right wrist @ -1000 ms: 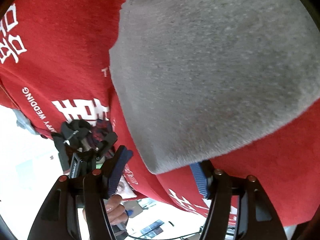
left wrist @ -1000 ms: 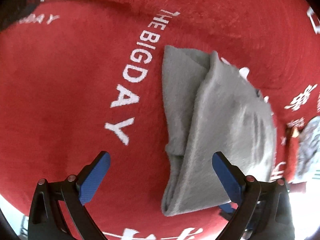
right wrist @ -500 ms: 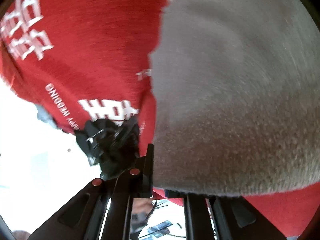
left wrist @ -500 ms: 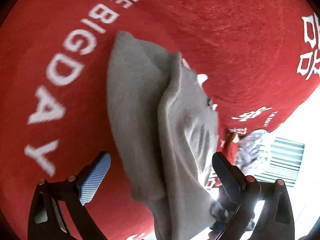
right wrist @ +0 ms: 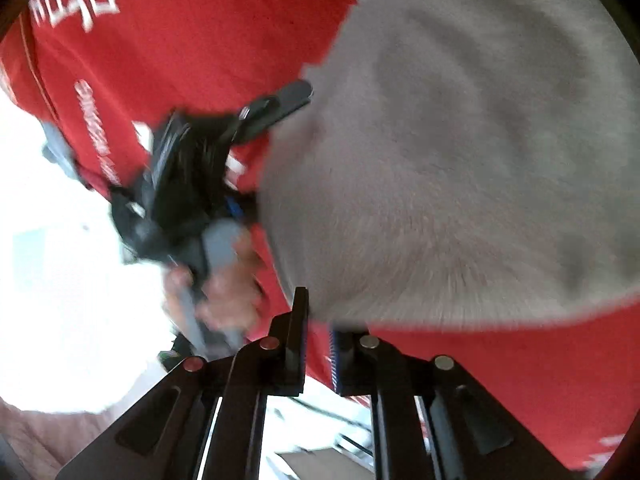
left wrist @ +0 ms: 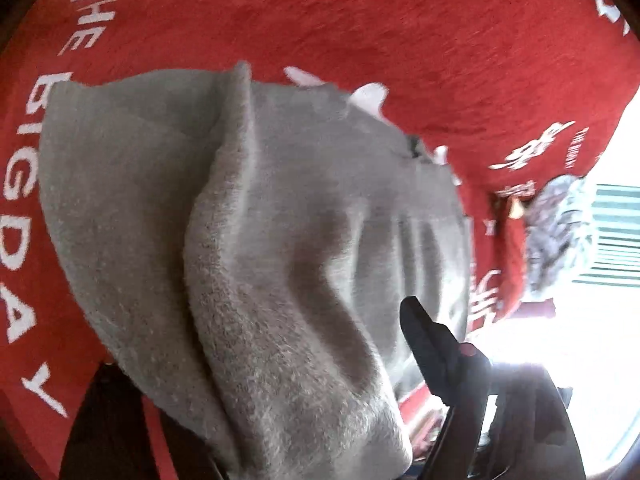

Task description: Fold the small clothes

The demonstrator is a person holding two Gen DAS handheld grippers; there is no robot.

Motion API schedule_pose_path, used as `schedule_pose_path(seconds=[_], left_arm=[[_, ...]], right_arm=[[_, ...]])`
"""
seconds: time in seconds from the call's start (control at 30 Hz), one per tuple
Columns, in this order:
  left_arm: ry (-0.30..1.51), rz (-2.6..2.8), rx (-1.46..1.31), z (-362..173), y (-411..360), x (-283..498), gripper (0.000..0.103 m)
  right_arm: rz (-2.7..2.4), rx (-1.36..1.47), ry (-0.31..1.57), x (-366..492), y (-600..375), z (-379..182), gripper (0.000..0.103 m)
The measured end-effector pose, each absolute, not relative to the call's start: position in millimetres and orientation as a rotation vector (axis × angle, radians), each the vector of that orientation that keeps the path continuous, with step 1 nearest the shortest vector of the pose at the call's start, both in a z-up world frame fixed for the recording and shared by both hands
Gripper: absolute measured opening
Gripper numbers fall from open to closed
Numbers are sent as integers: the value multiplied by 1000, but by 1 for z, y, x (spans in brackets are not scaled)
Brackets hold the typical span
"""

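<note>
On red printed cloth (left wrist: 400, 20): grey fleecy garment (left wrist: 280, 220), long axis running away from fingers. Right gripper (right wrist: 318, 340) pinches near hem, jaws easing apart; left gripper (left wrist: 280, 392) closing around garment's near end, grip not yet visible.

Folded grey cloth (left wrist: 256, 240) filling the frame's centre, lying on red lettered blanket (left wrist: 400, 28), left gripper (left wrist: 272, 392) closing around its near end, patterned fabric (left wrist: 560, 224) at right edge

Daylight strong; blown-out glare at lower frame edges. Motion blur throughout, heavier in right view. Fisheye bending, dark corner vignette.
</note>
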State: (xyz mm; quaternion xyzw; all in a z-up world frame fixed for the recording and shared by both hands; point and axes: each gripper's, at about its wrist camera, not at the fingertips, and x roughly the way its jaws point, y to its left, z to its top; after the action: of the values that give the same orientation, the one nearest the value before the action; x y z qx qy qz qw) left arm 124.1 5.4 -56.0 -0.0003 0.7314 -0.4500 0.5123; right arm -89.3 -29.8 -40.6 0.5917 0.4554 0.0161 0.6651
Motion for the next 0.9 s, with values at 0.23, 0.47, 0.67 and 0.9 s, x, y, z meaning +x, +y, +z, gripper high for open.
schedule_pose_path(seconds=[0.23, 0.47, 0.67, 0.9], left_arm=[[1694, -959, 117, -55, 13, 124, 34], [1584, -917, 138, -30, 12, 115, 25], [1509, -943, 120, 9, 0, 107, 23], [1428, -1052, 164, 62, -62, 64, 21]], right_arm=[[-233, 1097, 1047, -116, -90, -20, 13], [-346, 923, 1122, -84, -132, -37, 7], [-320, 788, 1198, -68, -122, -50, 4], [-209, 951, 1171, -82, -149, -54, 4]])
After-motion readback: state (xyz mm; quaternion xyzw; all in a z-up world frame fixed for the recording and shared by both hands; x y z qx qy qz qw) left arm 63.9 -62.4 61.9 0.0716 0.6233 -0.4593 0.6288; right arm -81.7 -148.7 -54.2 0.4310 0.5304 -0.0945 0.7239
